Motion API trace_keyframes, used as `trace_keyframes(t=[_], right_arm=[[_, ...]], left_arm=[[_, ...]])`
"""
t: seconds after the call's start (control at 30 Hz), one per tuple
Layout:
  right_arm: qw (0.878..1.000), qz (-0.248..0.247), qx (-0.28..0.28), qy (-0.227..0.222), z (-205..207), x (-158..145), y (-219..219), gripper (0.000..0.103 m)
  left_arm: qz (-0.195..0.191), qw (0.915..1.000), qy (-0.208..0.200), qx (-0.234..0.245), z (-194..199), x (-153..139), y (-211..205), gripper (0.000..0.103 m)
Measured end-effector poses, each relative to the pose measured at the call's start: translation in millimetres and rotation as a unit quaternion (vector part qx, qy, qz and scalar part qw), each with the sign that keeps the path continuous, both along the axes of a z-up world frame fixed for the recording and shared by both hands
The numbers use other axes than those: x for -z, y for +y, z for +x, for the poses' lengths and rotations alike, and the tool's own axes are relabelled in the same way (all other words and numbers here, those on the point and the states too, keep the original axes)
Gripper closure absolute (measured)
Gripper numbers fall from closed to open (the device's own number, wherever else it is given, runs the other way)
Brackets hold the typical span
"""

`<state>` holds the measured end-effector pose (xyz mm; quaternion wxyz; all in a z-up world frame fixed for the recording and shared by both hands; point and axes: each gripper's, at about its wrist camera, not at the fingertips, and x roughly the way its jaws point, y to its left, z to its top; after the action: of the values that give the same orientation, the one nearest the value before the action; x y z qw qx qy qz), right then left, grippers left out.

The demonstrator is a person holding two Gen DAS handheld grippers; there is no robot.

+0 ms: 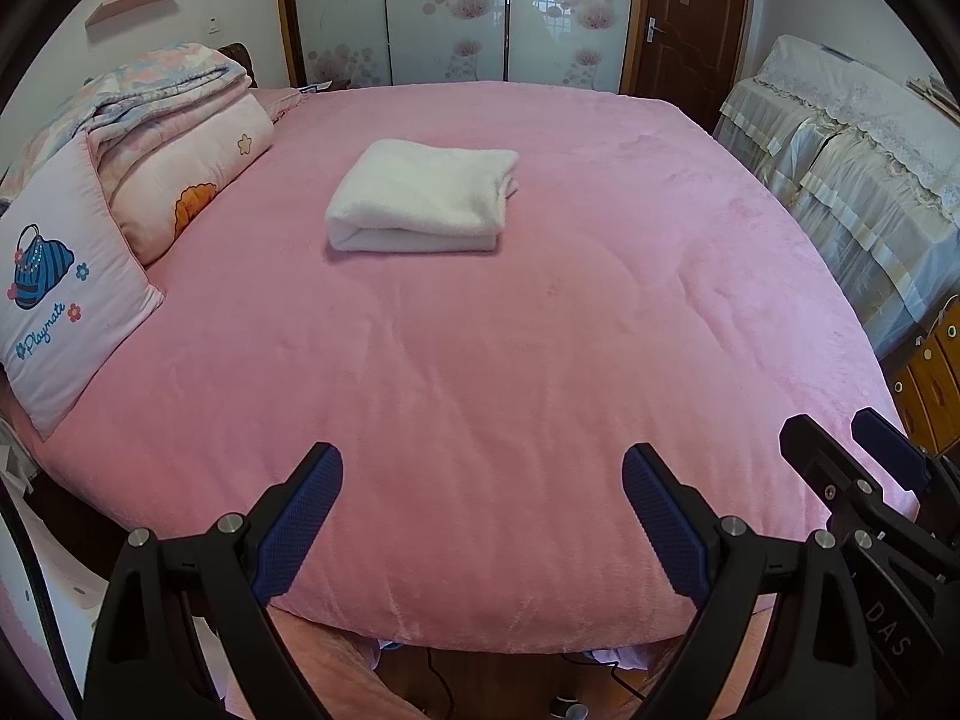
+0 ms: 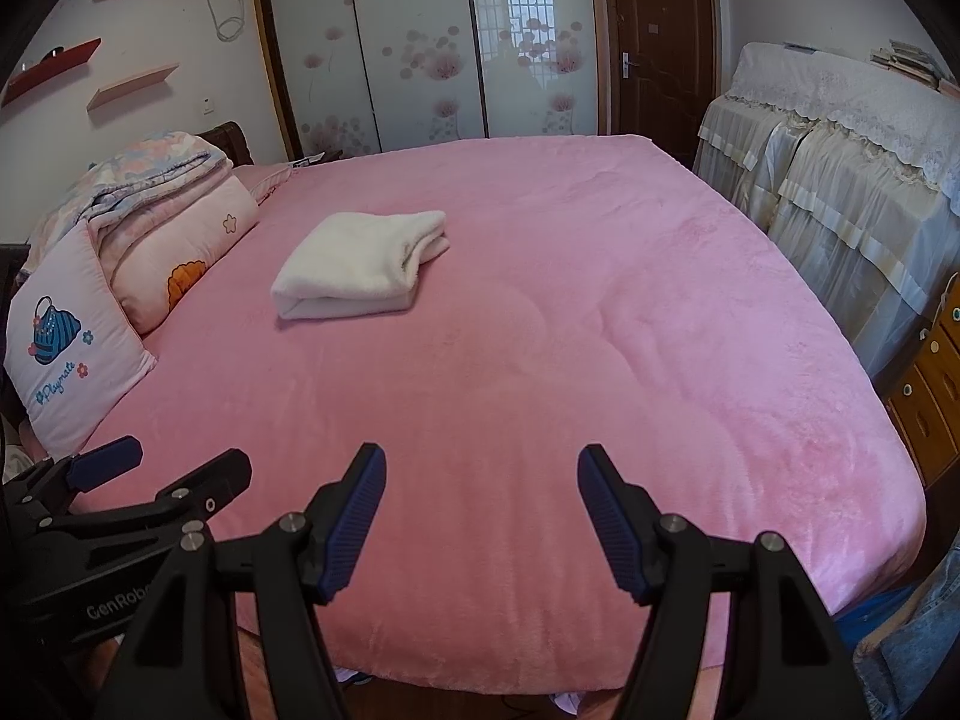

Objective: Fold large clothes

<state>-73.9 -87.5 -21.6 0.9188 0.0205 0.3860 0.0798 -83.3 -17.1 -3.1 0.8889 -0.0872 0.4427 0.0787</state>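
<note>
A white fluffy garment (image 1: pixel 420 198) lies folded into a neat rectangle on the pink bed cover (image 1: pixel 480 390), toward the far middle; it also shows in the right wrist view (image 2: pixel 366 264). My left gripper (image 1: pixel 482 468) is open and empty, held over the bed's near edge, far from the garment. My right gripper (image 2: pixel 481 468) is open and empty beside it, also over the near edge. The right gripper shows at the right of the left wrist view (image 1: pixel 852 450), and the left gripper shows at the lower left of the right wrist view (image 2: pixel 174 468).
Pillows (image 1: pixel 66 300) and folded quilts (image 1: pixel 162 120) are stacked at the bed's left. Cloth-covered furniture (image 1: pixel 852 168) and a wooden cabinet (image 1: pixel 930 372) stand along the right. Sliding wardrobe doors (image 1: pixel 456 12) and a brown door (image 1: pixel 690 18) are behind.
</note>
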Motion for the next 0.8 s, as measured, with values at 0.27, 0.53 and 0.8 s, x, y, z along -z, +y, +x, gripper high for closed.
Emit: trace_keyframes(t=[0.27, 0.53, 0.8], right_arm=[[1.000, 0.000, 0.000, 0.000, 0.2, 0.7, 0.4, 0.036], [1.000, 0.002, 0.001, 0.003, 1.3, 3.3, 2.3, 0.036], [1.000, 0.003, 0.003, 0.006, 4.4, 7.0, 3.2, 0.036]], left_arm=[[0.000, 1.0000, 0.000, 0.001, -0.6, 1.1, -3.6, 0.009], [-0.006, 1.0000, 0.005, 0.004, 4.8, 2.8, -1.1, 0.009], [-0.007, 0.9999, 0.011, 0.001, 8.4, 5.7, -2.3, 0.009]])
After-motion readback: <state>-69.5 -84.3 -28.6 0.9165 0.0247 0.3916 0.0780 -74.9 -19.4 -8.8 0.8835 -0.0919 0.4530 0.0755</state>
